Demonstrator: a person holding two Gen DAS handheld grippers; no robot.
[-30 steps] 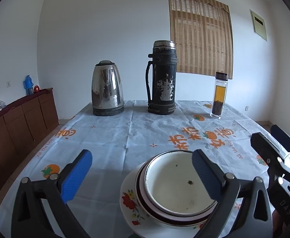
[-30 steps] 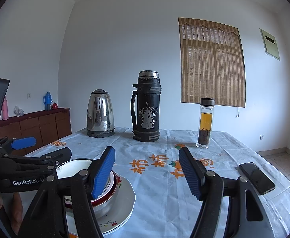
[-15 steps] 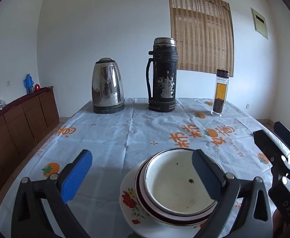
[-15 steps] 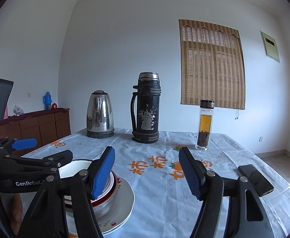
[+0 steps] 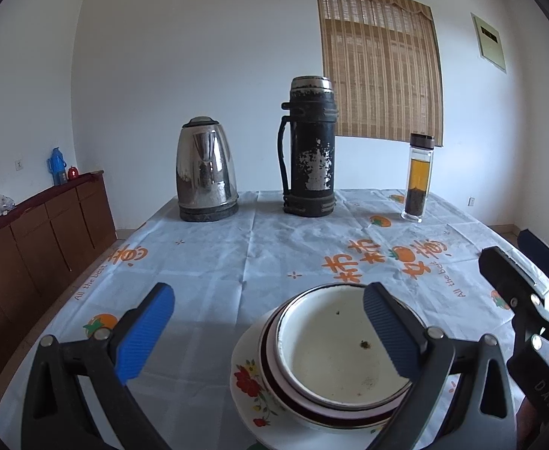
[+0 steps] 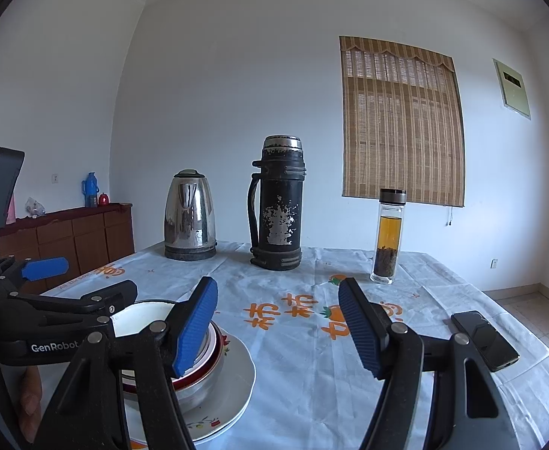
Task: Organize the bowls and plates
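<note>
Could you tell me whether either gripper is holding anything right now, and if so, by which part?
Nothing is held: the left gripper and the right gripper are both open above the stacked bowls.

White walls (image 6: pixel 236 75), bamboo window blind (image 6: pixel 402 123), brown wooden sideboard (image 5: pixel 49 232)

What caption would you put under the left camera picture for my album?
Open left gripper above a white bowl stacked on a flowered plate, facing a kettle and flask.

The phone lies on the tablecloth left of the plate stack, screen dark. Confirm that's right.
Wrong side. The phone lies on the tablecloth to the right of the plate stack, near the table's right edge, screen dark. The right wrist view shows it.
</note>
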